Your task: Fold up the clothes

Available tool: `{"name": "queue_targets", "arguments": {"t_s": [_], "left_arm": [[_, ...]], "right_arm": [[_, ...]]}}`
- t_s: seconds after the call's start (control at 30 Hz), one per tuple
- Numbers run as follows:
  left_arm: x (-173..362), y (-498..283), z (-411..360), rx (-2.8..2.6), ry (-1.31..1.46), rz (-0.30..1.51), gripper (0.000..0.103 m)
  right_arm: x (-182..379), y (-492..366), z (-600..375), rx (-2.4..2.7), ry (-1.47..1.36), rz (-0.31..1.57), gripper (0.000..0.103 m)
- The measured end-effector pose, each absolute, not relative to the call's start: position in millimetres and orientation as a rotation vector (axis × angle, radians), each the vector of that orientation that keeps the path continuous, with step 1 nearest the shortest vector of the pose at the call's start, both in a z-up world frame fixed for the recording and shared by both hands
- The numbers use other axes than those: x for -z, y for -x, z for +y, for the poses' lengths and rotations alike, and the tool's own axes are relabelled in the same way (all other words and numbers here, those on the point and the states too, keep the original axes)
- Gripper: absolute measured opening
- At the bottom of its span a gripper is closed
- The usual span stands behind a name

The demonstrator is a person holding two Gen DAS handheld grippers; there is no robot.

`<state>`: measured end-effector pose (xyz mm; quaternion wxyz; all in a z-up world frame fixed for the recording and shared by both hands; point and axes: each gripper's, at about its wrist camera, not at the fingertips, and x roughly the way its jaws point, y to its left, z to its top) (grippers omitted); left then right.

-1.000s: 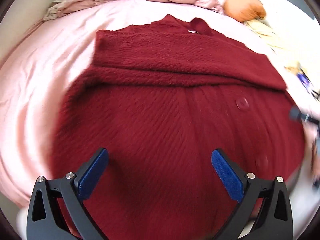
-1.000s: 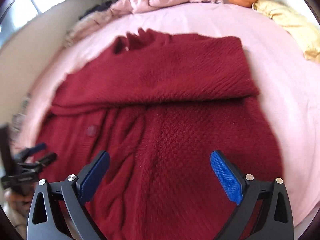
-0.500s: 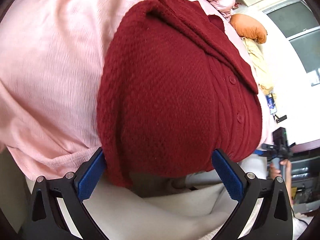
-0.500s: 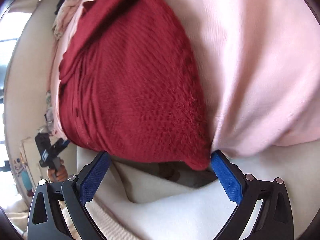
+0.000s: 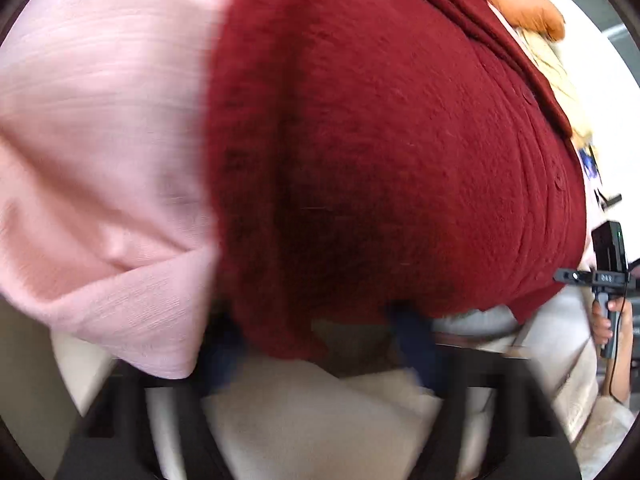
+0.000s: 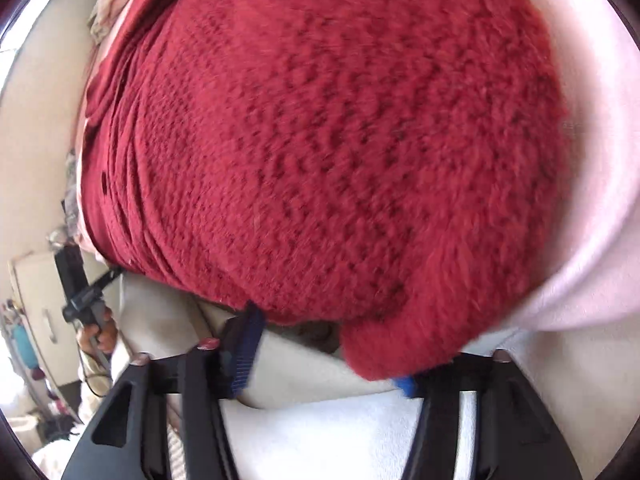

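Observation:
A dark red knitted cardigan (image 5: 400, 140) lies on a pink bed sheet (image 5: 100, 120) with its sleeves folded across its upper part. It fills the right wrist view (image 6: 320, 140) too. My left gripper (image 5: 320, 348) is at the cardigan's lower hem near its left corner; its blue pads (image 5: 412, 344) are blurred, still apart, with the hem's edge between them. My right gripper (image 6: 328, 352) is at the hem's right corner, its blue pads (image 6: 244, 344) apart and the red corner hanging over the right one.
An orange cushion (image 5: 528, 4) and yellow cloth lie at the bed's far side. The pink sheet (image 6: 592, 200) drapes over the bed's near edge. Cream clothing of the person (image 5: 312, 420) is right below both grippers. The other gripper shows at each view's side.
Both grippers dropped from above the cardigan to its lower hem at the bed's edge and moved in closer. Their jaws have narrowed around the hem's corners.

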<state>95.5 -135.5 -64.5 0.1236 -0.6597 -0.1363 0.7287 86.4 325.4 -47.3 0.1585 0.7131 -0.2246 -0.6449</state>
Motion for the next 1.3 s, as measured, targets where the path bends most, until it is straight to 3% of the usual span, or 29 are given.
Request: {"name": "queue_targets", "arguments": {"t_s": [0.03,0.07,0.33,0.43,0.53,0.67,0.83,0.87,0.93,1.0,1.1,1.17,1.2,1.23,1.3], "left_arm": [[64,-96,-133,-2.106,1.933,-0.402,0.019],[61,-98,-132,-2.089,1.939,-0.418,0.018],[-29,-119,-124,-2.038,1.699,-0.495,0.017],[-63,-112,-128,-2.028,1.533,-0.646,0.017],[-90,-95,-139,-2.039,1.347,-0.826,0.017],[-77,-54,-156,-2.080,1.330,-1.049,0.017],[-18,-15,-182,-2.097,1.518,-1.184,0.017],[-11,-15,-187,-2.079,1.520,-1.215,0.011],[3,-14,-198,-2.042,1.523,-1.278,0.010],[9,-15,-207,-2.005,1.510,-1.341,0.010],[-9,-14,-207,-2.028,1.498,-1.288,0.017],[-23,-18,-213,-2.033,1.499,-1.277,0.043],[-29,-19,-214,-2.018,1.495,-1.291,0.058],[-34,-23,-216,-2.004,1.486,-1.304,0.067],[-53,-27,-216,-2.114,1.495,-1.192,0.067]], "right_arm": [[45,-89,325,1.845,-2.035,-0.627,0.023],[42,-90,324,1.846,-2.029,-0.612,0.015],[-26,-95,331,1.815,-1.849,-0.593,0.012],[-57,-87,343,1.822,-1.732,-0.643,0.011],[-79,-76,354,1.814,-1.554,-0.797,0.011],[-79,-43,375,1.850,-1.427,-1.049,0.011],[-6,3,397,1.869,-1.532,-1.418,0.011],[8,7,400,1.853,-1.551,-1.466,0.011],[26,12,406,1.823,-1.533,-1.557,0.011],[27,12,407,1.831,-1.505,-1.582,0.014],[13,10,400,1.874,-1.473,-1.539,0.033],[-2,4,399,1.890,-1.459,-1.514,0.069],[-11,1,399,1.891,-1.457,-1.498,0.073],[-21,1,397,1.883,-1.459,-1.457,0.073],[-39,2,392,1.884,-1.468,-1.355,0.074]]}}
